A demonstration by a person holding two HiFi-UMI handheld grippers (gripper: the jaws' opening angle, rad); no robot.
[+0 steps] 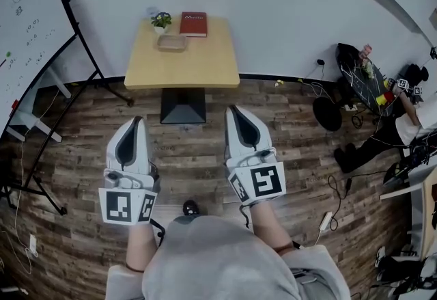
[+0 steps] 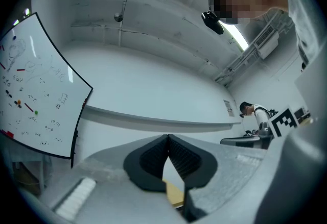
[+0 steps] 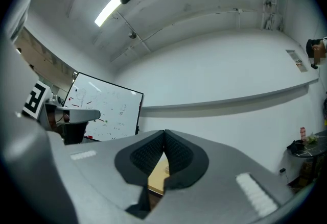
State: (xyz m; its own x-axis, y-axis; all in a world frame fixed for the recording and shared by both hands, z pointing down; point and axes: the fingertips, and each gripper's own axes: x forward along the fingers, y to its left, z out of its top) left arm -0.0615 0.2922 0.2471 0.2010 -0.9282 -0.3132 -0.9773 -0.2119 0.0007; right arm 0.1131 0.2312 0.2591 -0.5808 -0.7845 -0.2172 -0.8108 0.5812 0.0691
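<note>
I carry the left gripper and the right gripper side by side. Each has its tips pressed together on nothing and points at the far table, well apart from it. For a clean approach, I judge it best to carry both level and spread the tips only near the tabletop. Count: one potted plant, one red book, one clear dish, two grippers.

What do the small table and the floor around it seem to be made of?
Table: likely light wood or laminate, matte, going by its even pale-tan top. Floor: wood-look planks with streaky grey-brown grain; real wood or vinyl is unclear.
</note>
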